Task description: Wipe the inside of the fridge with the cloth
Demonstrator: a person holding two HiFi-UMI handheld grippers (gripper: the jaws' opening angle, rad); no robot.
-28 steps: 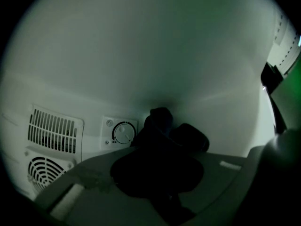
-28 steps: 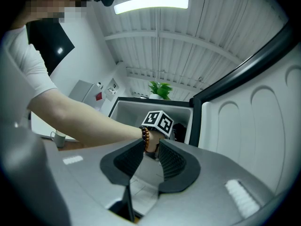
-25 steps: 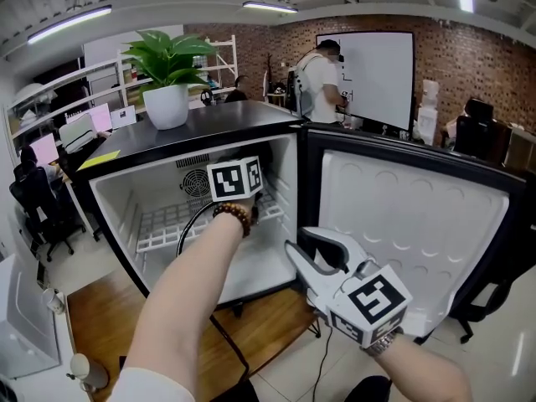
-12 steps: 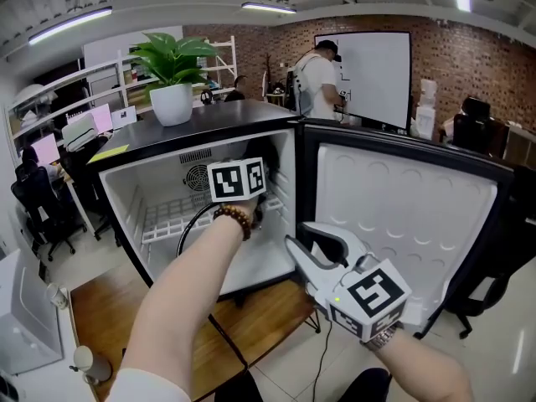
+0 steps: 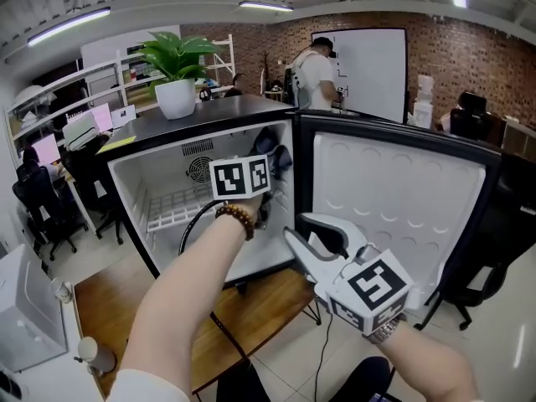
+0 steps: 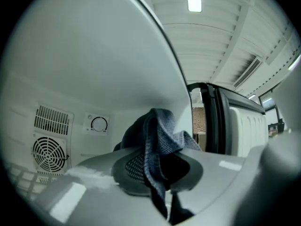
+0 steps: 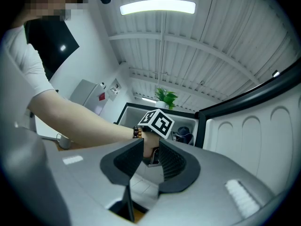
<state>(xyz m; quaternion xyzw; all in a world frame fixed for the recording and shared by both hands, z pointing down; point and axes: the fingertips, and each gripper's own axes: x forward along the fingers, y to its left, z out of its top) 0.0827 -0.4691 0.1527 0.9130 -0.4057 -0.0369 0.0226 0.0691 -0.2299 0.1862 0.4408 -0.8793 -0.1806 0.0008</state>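
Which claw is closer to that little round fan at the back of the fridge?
Left. The left claw, gripping the cloth, reaches inside the fridge, right of the fan. The right claw hangs outside, before the open door.

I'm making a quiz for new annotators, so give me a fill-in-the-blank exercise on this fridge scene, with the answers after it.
1. The left tongs are shut on a dark blue ____.
2. The right tongs, outside the fridge, have ____ between them.
3. On top of the fridge stands a potted ____.
4. The fridge's door stands ____.
Missing words: cloth; nothing; plant; open.
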